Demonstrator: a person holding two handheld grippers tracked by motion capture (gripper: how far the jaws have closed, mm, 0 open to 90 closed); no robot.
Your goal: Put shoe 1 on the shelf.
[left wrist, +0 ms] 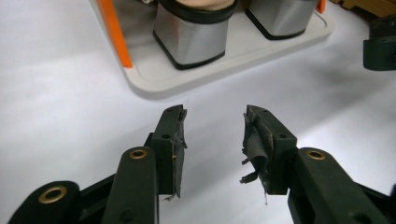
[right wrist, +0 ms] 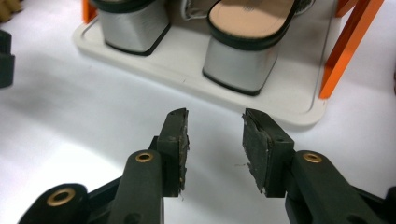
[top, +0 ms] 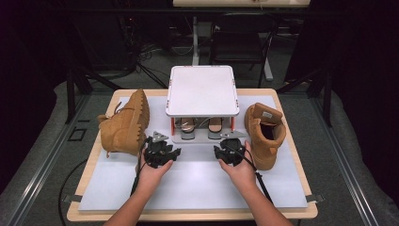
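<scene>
A person's two hands reach in over the desk (top: 197, 188), which is covered with a pale mat. The left gripper (top: 160, 151) rests low over the mat, its jaws spread with nothing between them; the torn black pads (left wrist: 175, 140) on the jaws look frayed in the left gripper view. The right gripper (top: 230, 149) sits beside it, near but apart, its jaws also spread and holding nothing.

Just ahead of both grippers stands a small white shoe rack (top: 202, 89) with orange posts (right wrist: 348, 42). On its bottom tray sits a pair of heeled sandals with silver block heels (right wrist: 236, 63), heels facing the person. In the left gripper view the rack's tray corner lies just beyond the jaw tips, and one silver heel (left wrist: 191, 39) stands ahead and slightly left of the gap. In the right gripper view the tray edge lies close ahead, with one heel in line with the right jaw.

A tan boot (top: 126, 125) lies tipped on its side at the left of the rack, close to the left gripper. Its mate, a second tan boot (top: 264, 134), stands upright at the right of the rack, just beside the right gripper.
</scene>
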